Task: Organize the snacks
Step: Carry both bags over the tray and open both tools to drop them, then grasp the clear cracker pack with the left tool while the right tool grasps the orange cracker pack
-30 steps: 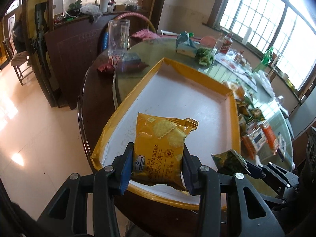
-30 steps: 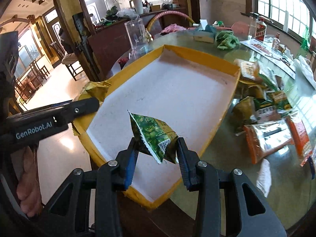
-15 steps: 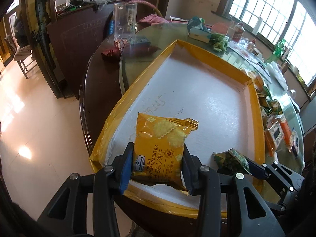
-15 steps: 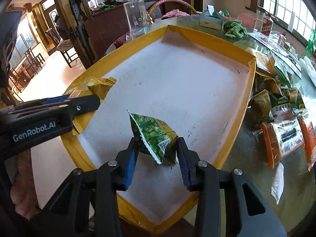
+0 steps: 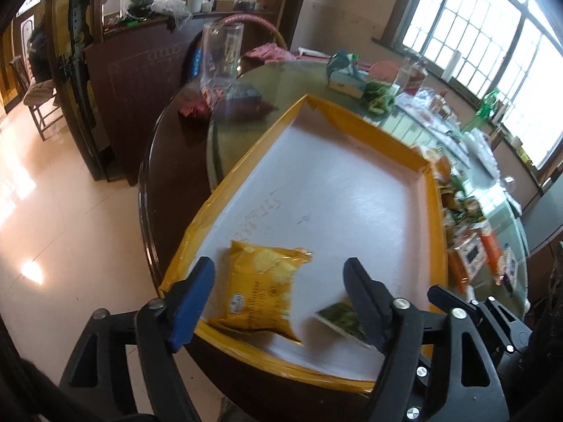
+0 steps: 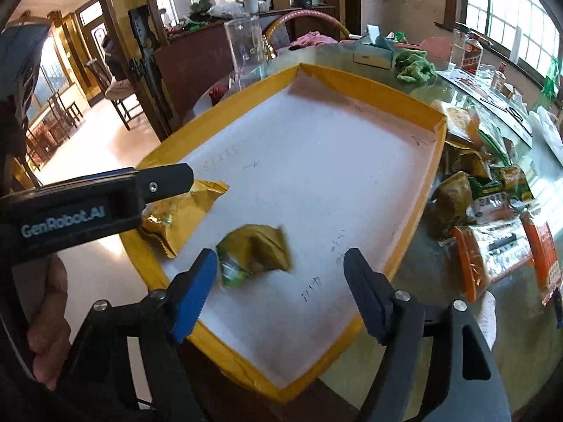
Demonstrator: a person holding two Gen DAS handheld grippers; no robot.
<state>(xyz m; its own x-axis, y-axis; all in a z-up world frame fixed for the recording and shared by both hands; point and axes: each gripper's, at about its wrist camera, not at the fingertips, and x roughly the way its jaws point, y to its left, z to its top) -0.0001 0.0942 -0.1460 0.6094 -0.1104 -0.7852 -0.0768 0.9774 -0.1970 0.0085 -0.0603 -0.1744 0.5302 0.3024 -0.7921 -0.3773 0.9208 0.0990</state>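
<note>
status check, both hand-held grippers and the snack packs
Left hand-held gripper and right hand-held gripper just opened, empty. Yellow cracker pack and green snack pack in yellow tray. Nothing blocking.

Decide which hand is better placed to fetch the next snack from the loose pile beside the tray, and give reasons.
Right. The right gripper is open and the snack pile lies just to its right, beyond the tray wall. The left gripper is over the tray's far side.

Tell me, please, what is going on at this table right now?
A person is sorting snacks into a yellow-rimmed tray. The jaws of both grippers have just been opening: the left gripper has let a yellow cracker pack drop near the tray's front edge, and the right gripper a green packet beside it. More snacks wait outside the tray.
</note>
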